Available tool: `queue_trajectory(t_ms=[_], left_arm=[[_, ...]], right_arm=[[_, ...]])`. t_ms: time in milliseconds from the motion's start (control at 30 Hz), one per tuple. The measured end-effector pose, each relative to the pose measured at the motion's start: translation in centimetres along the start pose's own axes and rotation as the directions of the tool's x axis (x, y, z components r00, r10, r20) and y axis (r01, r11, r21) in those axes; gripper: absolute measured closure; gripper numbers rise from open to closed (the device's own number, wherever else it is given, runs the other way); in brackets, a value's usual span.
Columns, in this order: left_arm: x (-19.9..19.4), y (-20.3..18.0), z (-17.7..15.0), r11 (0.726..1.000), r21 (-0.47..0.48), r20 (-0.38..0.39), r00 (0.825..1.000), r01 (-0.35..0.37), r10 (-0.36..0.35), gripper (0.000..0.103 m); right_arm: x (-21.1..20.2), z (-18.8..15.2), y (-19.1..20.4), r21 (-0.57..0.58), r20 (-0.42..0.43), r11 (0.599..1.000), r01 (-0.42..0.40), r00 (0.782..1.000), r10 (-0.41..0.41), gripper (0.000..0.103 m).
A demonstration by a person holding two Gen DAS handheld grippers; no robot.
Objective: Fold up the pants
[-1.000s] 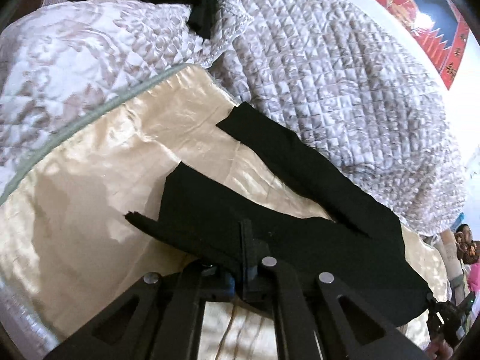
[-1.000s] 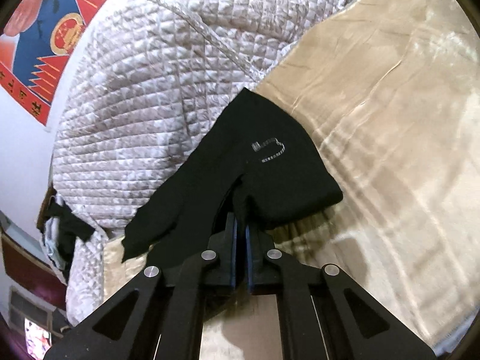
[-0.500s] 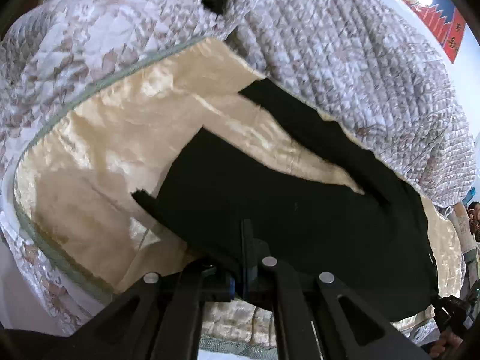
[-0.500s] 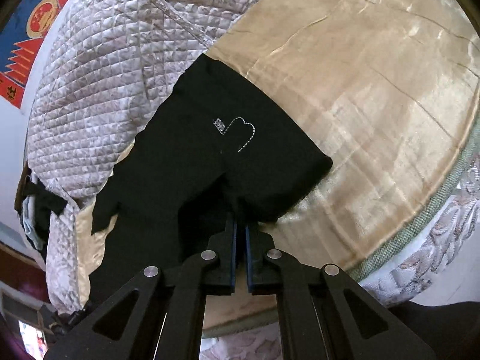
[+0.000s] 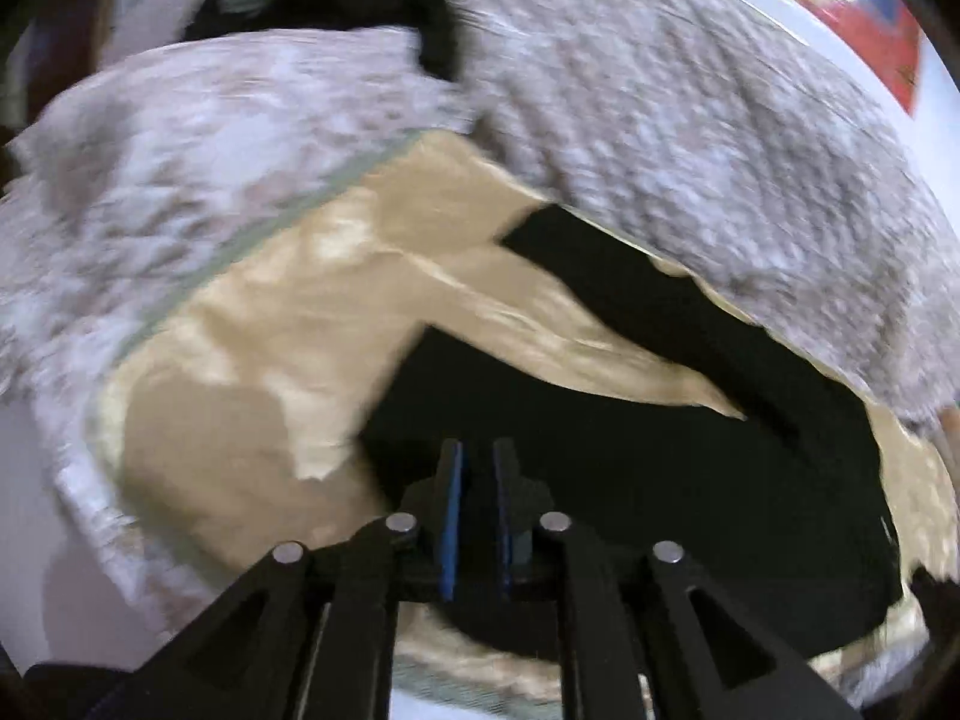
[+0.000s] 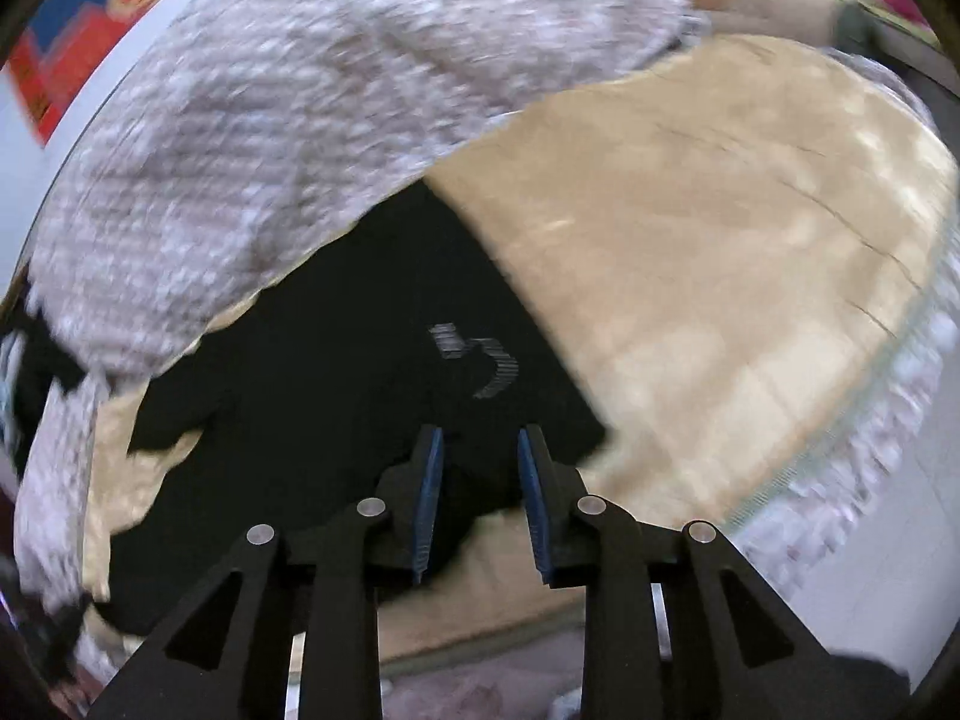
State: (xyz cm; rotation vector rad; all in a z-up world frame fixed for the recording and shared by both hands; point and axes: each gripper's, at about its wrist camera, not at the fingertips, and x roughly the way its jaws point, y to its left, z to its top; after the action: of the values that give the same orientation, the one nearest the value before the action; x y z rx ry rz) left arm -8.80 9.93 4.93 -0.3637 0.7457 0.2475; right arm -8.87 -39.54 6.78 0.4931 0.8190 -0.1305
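On the bed, the black pants [image 5: 690, 480] lay spread on a tan satin sheet [image 5: 252, 360], both views smeared by motion. In the left wrist view a pale quilt [image 5: 150, 192] banked up from nine to eleven o'clock, a dark garment [image 5: 432, 18] lay at twelve, and a second grey quilt [image 5: 690, 120] ran from one to three o'clock, its edge lying just over the far pant leg. A red poster [image 5: 864, 6] showed at one o'clock. The left tongs [image 5: 477, 468] at six o'clock were parting, a narrow gap between the blue pads, black cloth under them but not pinched.

In the right wrist view the grey quilt [image 6: 288, 138] crowded the pants [image 6: 360, 372] from nine to twelve, the sheet [image 6: 720, 276] filled two to four o'clock. A pale stitched mark [image 6: 480, 360] sat on the cloth at centre. The right tongs [image 6: 480, 450] were also opening, wider, pads clear of the waist edge lying between them.
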Motion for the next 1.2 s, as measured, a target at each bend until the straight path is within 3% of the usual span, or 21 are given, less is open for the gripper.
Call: queue_trajectory(t_ms=[67,167,300,433,700,800,900,1000,1067,1200], left_arm=[[1.6,-0.6,-0.3,1.000,0.012,-0.059,0.998,-0.007,0.008,0.085],[3.9,0.2,-1.3,0.999,0.004,-0.155,0.987,-0.054,0.054,0.085],[3.0,-0.7,-0.5,0.996,0.046,-0.105,0.992,-0.072,0.076,0.080],[4.1,-3.0,0.8,0.996,0.085,-0.118,0.993,-0.020,0.029,0.079],[8.3,-8.6,2.7,0.967,0.251,-0.137,0.991,0.049,-0.014,0.062],[10.4,-8.3,2.0,0.965,0.261,-0.177,0.983,0.005,0.042,0.062],[9.9,-7.9,2.2,0.971,0.240,-0.156,0.986,-0.013,0.052,0.062],[9.2,-7.7,2.8,0.966,0.248,-0.086,0.991,-0.076,0.100,0.061],[9.6,-7.0,3.1,0.961,0.244,-0.077,0.986,-0.126,0.149,0.061],[10.5,-5.6,3.3,0.963,0.218,-0.090,0.979,-0.161,0.184,0.061]], right_arm=[[1.6,0.2,1.2,-0.060,-0.024,0.998,-0.013,1.000,0.011,0.077],[4.7,-0.2,1.0,-0.074,-0.107,0.996,0.043,0.993,-0.051,0.077],[4.5,-0.1,-0.4,-0.002,-0.097,0.998,0.056,0.994,-0.056,0.078],[3.1,1.6,2.1,-0.109,-0.018,0.992,0.060,0.998,-0.063,0.077],[10.0,3.3,9.4,-0.380,-0.160,0.923,-0.066,0.987,0.005,0.077],[12.3,2.3,9.9,-0.438,-0.184,0.898,-0.040,0.982,-0.046,0.077],[12.6,2.9,9.5,-0.395,-0.152,0.919,-0.007,0.987,-0.058,0.077],[11.5,3.6,8.8,-0.369,-0.109,0.929,0.005,0.993,-0.048,0.077],[11.4,3.7,9.2,-0.359,-0.118,0.933,-0.035,0.993,-0.008,0.077],[12.8,3.1,9.5,-0.382,-0.149,0.924,-0.004,0.987,-0.058,0.077]])
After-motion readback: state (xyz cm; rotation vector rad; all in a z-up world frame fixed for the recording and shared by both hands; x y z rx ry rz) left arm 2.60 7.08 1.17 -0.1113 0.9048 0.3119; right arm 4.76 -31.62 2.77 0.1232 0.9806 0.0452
